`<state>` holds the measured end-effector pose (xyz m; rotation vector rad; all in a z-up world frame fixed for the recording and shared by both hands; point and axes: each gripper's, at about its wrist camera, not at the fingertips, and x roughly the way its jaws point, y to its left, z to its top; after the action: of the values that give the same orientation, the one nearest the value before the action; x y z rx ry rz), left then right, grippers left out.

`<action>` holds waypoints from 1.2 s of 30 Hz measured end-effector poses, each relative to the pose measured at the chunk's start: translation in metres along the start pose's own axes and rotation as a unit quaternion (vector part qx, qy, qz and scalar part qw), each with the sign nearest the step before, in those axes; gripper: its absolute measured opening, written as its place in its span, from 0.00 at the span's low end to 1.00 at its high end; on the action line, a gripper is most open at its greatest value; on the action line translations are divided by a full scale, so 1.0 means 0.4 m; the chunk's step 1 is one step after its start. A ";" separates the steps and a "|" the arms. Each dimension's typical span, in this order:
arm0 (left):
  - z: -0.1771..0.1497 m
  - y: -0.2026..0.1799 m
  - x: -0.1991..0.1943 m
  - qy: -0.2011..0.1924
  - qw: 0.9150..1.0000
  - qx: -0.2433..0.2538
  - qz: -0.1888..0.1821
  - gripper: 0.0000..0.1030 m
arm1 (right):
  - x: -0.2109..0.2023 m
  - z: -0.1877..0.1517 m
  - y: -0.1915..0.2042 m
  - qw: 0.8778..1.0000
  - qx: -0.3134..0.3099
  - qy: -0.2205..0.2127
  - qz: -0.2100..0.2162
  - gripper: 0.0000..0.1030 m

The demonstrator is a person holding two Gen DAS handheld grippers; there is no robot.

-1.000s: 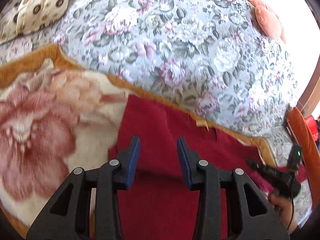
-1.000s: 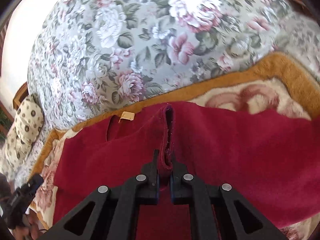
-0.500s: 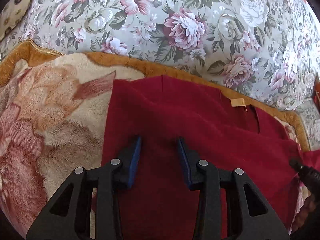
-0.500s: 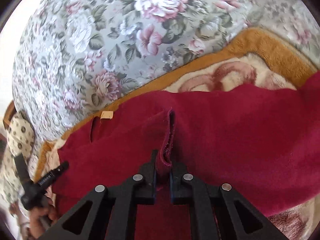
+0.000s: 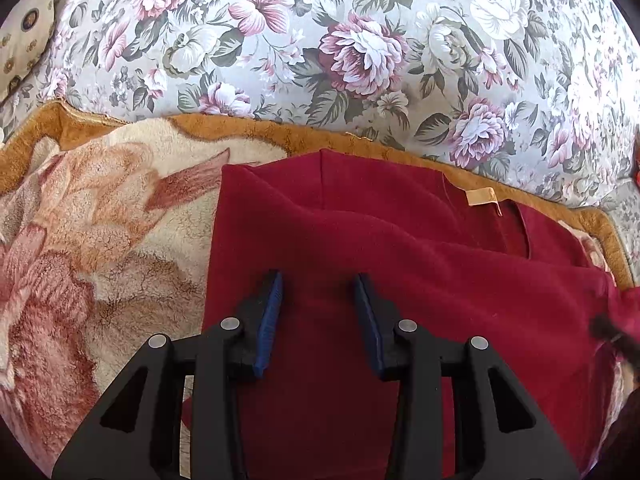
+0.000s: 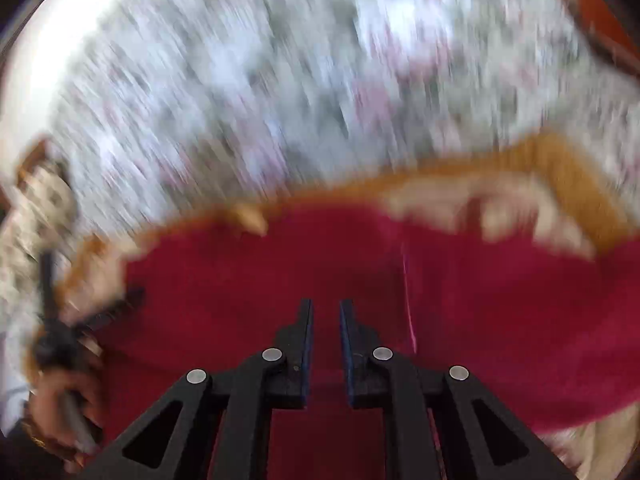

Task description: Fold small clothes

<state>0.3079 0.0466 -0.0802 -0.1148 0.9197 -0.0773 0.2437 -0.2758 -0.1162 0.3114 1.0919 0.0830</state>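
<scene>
Bedspread [image 5: 360,40] with a flower print, a plush blanket [image 5: 100,240] on it, a red garment [image 5: 400,260] spread on the blanket.

The garment lies flat with a fold across its upper part and a tan label [image 5: 482,197] at the neck. The left gripper [image 5: 318,292] hangs over its left part, jaws partly apart, nothing between them. The right gripper [image 6: 326,320], in a blurred view, is opening, its narrow gap empty above the red cloth. A hand [image 6: 66,408] grips the other tool's handle.
</scene>
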 end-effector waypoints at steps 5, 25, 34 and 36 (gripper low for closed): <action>0.012 -0.012 -0.048 0.016 0.999 0.009 0.026 0.36 | -0.071 0.016 -0.057 0.997 0.066 -0.043 0.016 0.10; -0.273 -0.200 -0.364 -0.058 0.993 -0.035 -0.097 0.80 | -0.665 -0.147 -0.614 0.875 0.288 -0.340 -0.189 0.43; -0.276 -0.158 -0.328 -0.028 0.990 -0.078 -0.112 0.80 | -0.635 -0.063 -0.622 0.872 0.296 -0.290 -0.260 0.31; -0.274 -0.158 -0.320 -0.019 0.990 -0.080 -0.116 0.80 | -0.623 -0.047 -0.634 0.872 0.289 -0.289 -0.269 0.33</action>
<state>0.1421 -0.0084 -0.0370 -0.3714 0.8715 -0.2159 0.0899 -0.5682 0.0168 0.5132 0.5433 -0.8091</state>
